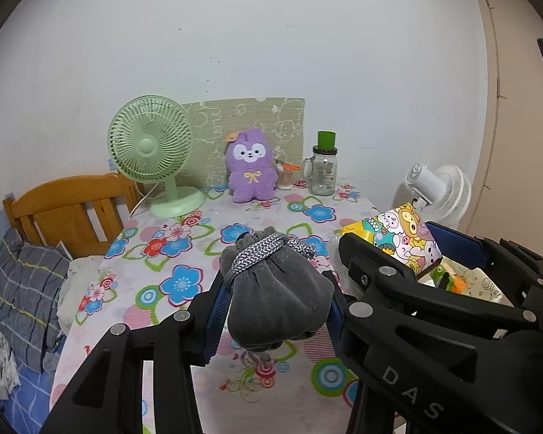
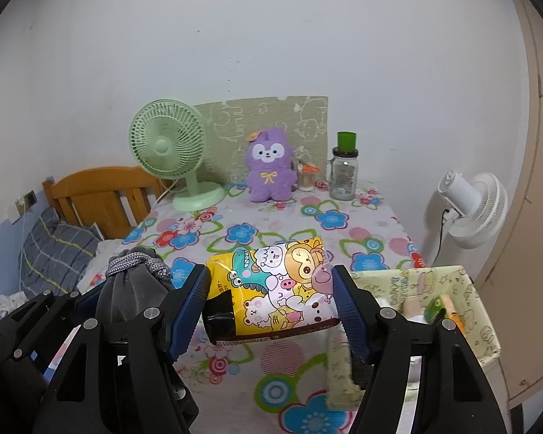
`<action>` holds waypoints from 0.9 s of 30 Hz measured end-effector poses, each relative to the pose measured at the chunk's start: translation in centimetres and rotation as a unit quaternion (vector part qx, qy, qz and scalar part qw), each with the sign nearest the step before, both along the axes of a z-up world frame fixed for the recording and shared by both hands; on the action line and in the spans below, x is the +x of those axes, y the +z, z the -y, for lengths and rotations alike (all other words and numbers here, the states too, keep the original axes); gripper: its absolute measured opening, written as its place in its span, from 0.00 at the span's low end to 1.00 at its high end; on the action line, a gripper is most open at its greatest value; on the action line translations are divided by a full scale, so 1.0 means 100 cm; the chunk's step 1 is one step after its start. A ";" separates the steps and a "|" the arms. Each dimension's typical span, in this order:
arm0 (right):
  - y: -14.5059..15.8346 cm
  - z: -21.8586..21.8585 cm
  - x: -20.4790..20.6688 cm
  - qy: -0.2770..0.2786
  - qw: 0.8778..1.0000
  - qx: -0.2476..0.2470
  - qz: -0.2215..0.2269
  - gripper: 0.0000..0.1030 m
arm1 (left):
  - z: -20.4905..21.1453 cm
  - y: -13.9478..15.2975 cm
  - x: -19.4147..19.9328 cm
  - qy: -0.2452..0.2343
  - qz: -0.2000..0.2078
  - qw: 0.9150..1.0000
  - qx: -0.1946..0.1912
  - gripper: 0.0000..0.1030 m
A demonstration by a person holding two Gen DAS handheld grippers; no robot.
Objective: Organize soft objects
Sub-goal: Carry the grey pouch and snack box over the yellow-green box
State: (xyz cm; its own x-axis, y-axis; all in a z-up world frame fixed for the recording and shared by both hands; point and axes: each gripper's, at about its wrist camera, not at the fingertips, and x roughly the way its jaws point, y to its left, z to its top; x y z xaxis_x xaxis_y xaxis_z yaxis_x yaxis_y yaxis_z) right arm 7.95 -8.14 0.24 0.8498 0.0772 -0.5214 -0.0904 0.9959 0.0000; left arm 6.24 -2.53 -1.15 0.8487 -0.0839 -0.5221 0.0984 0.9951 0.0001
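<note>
My left gripper (image 1: 277, 298) is shut on a grey drawstring pouch (image 1: 275, 289) with a grey braided cord and holds it above the flowered table (image 1: 170, 253). The pouch also shows at the left of the right wrist view (image 2: 134, 289). My right gripper (image 2: 271, 303) is shut on a yellow cartoon-print packet (image 2: 275, 289) and holds it above the table, just left of a pale green fabric box (image 2: 463, 289). The packet shows in the left wrist view (image 1: 405, 235) too. A purple plush toy (image 1: 250, 166) stands at the back of the table.
A green desk fan (image 1: 150, 152) stands back left, a glass jar with a green lid (image 1: 324, 170) back right. The fabric box holds some small items (image 2: 441, 307). A white fan (image 2: 470, 209) stands off the table's right. A wooden bed headboard (image 1: 68, 209) and pillow (image 1: 25, 289) lie left.
</note>
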 end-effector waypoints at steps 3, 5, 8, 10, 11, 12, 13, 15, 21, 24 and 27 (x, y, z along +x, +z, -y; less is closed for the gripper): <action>0.001 0.012 0.000 -0.002 1.000 0.007 0.000 0.69 | 0.011 0.002 0.000 -0.005 -0.001 1.000 0.003 0.48; 0.002 0.020 0.000 -0.003 1.000 0.010 0.000 0.69 | 0.019 0.003 0.001 -0.010 -0.002 1.000 0.003 0.48; 0.002 0.032 0.001 -0.003 1.000 0.010 0.000 0.69 | 0.035 0.003 0.004 -0.021 -0.003 1.000 0.003 0.49; 0.002 0.042 0.002 -0.009 1.000 0.009 0.002 0.69 | 0.045 0.002 0.006 -0.027 -0.002 1.000 0.005 0.49; 0.002 0.048 0.002 -0.012 1.000 0.008 0.003 0.69 | 0.050 0.002 0.006 -0.030 -0.001 1.000 0.006 0.49; 0.002 0.053 0.002 -0.016 1.000 0.009 0.003 0.69 | 0.054 0.001 0.007 -0.033 -0.001 0.999 0.006 0.49; 0.001 0.057 0.002 -0.021 1.000 0.009 0.003 0.69 | 0.059 0.001 0.008 -0.037 -0.001 0.999 0.005 0.49; 0.001 0.067 0.003 -0.029 1.000 0.010 0.002 0.69 | 0.069 0.000 0.011 -0.044 0.000 0.999 0.006 0.49; -0.002 0.096 0.005 -0.054 0.999 0.008 -0.001 0.69 | 0.097 -0.004 0.018 -0.069 -0.005 0.998 0.004 0.49; -0.004 0.106 0.006 -0.063 0.998 0.006 -0.003 0.69 | 0.108 -0.006 0.023 -0.077 -0.008 0.997 0.003 0.49; -0.006 0.117 0.007 -0.072 0.997 0.006 -0.005 0.69 | 0.118 -0.009 0.027 -0.087 -0.012 0.996 0.002 0.49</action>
State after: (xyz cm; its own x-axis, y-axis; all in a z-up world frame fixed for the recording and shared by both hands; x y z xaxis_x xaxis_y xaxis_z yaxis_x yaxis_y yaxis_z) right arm 8.66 -19.80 -0.41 0.8477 -0.0390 -0.5291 0.0530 0.9985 0.0113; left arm 8.96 -14.31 -2.06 0.8093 -0.2257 -0.5422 0.2687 0.9632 0.0001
